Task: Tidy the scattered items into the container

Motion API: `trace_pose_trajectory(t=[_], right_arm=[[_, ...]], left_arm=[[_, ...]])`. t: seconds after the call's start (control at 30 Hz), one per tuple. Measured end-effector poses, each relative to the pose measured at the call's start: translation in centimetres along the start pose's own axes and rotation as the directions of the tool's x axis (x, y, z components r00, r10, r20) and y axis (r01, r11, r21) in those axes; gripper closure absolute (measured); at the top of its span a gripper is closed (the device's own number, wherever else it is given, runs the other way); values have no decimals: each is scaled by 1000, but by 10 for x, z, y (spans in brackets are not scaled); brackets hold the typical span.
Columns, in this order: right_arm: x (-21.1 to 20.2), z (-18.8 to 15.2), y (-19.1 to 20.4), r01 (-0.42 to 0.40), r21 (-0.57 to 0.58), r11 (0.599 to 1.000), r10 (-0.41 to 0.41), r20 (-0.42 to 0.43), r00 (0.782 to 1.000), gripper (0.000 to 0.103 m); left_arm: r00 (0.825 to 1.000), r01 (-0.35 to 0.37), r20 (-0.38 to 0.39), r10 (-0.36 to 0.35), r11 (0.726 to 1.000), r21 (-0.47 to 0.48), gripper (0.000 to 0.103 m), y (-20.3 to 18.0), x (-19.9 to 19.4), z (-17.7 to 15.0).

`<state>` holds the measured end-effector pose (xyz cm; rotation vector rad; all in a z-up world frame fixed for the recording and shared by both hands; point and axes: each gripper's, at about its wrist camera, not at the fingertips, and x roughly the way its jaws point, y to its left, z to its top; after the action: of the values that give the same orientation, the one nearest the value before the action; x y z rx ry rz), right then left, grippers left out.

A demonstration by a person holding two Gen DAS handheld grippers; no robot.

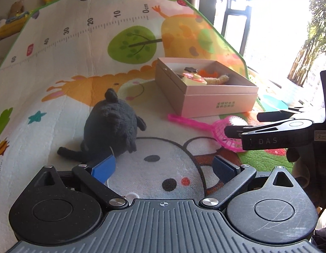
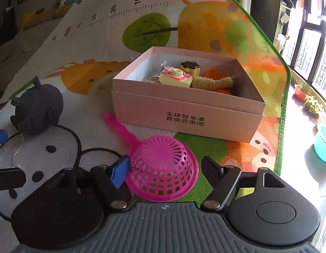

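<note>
The right gripper (image 2: 163, 168) brackets the pink sieve (image 2: 163, 172) at lower centre, jaws half open, pads not yet pressing; the left gripper (image 1: 164, 167) gapes empty beside the plush (image 1: 114, 126); next, I judge: squeeze, lift into the box (image 2: 188, 116) above.

One pink cardboard box (image 2: 188, 113); one pink plastic strainer (image 2: 163, 172); one dark grey plush toy (image 1: 114, 124); one yellow toy camera (image 2: 175, 78).

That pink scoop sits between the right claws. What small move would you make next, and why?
Probably close the right gripper a little further on the pink strainer: its left pad touches the bowl, the right one stands clear. It lies outside the pink box.
</note>
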<state>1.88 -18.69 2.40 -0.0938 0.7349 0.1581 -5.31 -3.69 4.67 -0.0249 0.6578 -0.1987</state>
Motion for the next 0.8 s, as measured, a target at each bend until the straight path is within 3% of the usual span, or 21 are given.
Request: trace_pose_trajectory(t=[0.33,0.37,0.43,0.47,0.57,0.63,0.67,0.7,0.8], right_arm=[[-58,-37,-14,-164,-200,966,172,24,985,40],[-63,-40,-18,-148,-216,965,160,37,986,38],[-69,-43,-23,-74,-239,968,96,83,992,17],[-71,-44,-27,-19,-244,970,48,112,993,13],[-66,-40,-38,122,-249,961,-87,147,985,12],[-61,-38,-40,260,-256,931,-216,190,958,12],[-60,-37,-42,290,-245,925,-245,200,949,12],[-61,-35,-47,281,-212,936,-240,197,950,11],[-64,-27,-62,123,-44,991,-116,137,984,7]], left_arm=[[1000,9,-15,-10,1000,-9,2,2,1,-1],[1000,20,-17,-20,1000,-8,2,1,1,-1],[999,44,-25,-44,999,-1,2,-2,3,-1],[998,54,-28,-53,999,5,2,-5,3,-1],[997,69,-38,-68,997,18,2,-11,6,-3],[997,72,-42,-71,997,23,2,-13,7,-4],[997,72,-44,-71,997,24,2,-14,8,-4],[997,69,-47,-68,997,25,2,-14,9,-3],[997,58,-53,-57,998,26,2,-14,10,-3]])
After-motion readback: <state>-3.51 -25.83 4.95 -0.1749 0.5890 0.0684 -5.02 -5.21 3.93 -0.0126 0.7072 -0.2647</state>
